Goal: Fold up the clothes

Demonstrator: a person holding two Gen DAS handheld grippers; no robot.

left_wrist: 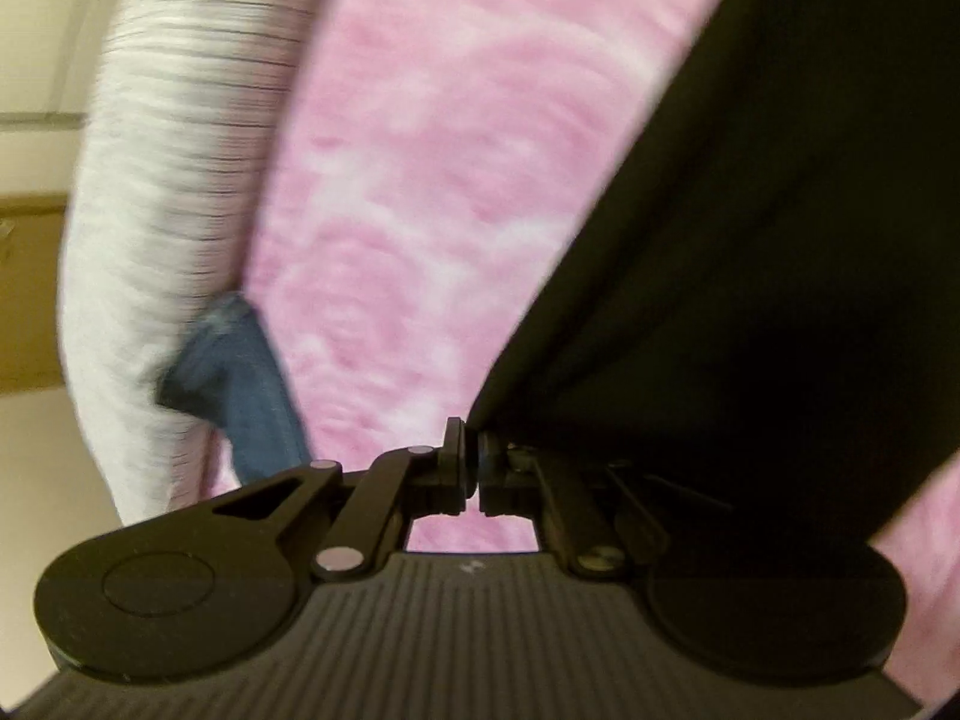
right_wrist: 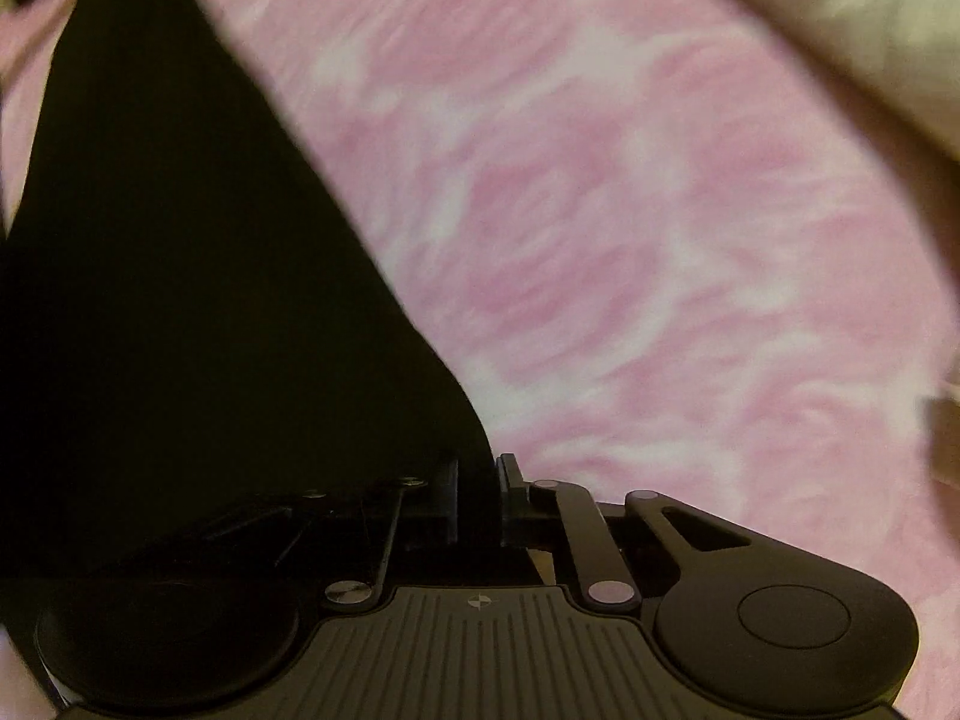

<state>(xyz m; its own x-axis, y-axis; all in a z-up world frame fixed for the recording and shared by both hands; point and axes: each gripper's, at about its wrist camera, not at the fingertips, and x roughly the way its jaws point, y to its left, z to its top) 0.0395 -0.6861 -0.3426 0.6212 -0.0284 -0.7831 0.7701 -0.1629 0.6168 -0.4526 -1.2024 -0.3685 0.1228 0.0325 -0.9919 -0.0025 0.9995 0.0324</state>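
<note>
The left gripper (left_wrist: 471, 462) is clamped on one corner of a black garment (left_wrist: 750, 210), and the right gripper (right_wrist: 477, 498) pinches another corner of that cloth, which looks pressed between its pads. The garment hangs between the two, lifted over a pink patterned bedspread (left_wrist: 420, 180). No crease or fold shows in it yet, so the folding seems barely begun: the cloth still has to be laid flat, doubled over and smoothed. A grey striped garment (left_wrist: 168, 180) and a blue piece of denim (left_wrist: 252, 384) lie at the bedspread's edge, apparently unfolded too.
</note>
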